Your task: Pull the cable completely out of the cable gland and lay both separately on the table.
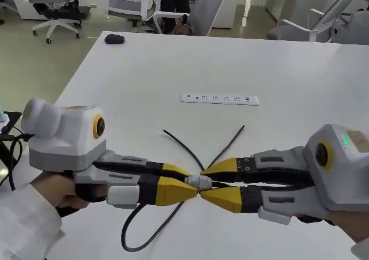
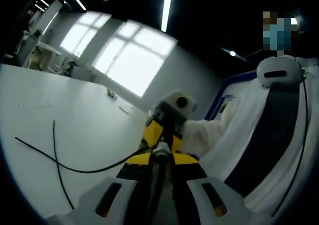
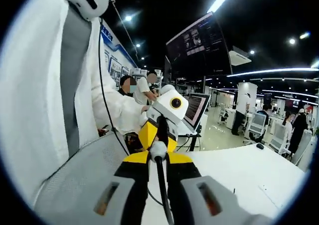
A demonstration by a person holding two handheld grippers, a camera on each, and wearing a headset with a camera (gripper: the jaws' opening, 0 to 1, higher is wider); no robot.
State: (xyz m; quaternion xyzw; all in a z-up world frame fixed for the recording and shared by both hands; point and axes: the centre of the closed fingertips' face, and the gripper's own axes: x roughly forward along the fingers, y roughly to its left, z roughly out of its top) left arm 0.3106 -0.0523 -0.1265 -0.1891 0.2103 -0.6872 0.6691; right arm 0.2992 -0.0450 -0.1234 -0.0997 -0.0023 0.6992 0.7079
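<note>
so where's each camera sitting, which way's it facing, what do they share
Head view: on the person's head, looking down at the table; a white sleeve shows bottom left, the left gripper and right gripper tip to tip.
Left gripper view: on the left gripper, looking along its jaws at the right gripper; the person's white coat is on the right.
Right gripper view: on the right gripper, facing the left gripper; the coat is on the left.
Shared: all three show the cable gland and cable.
</note>
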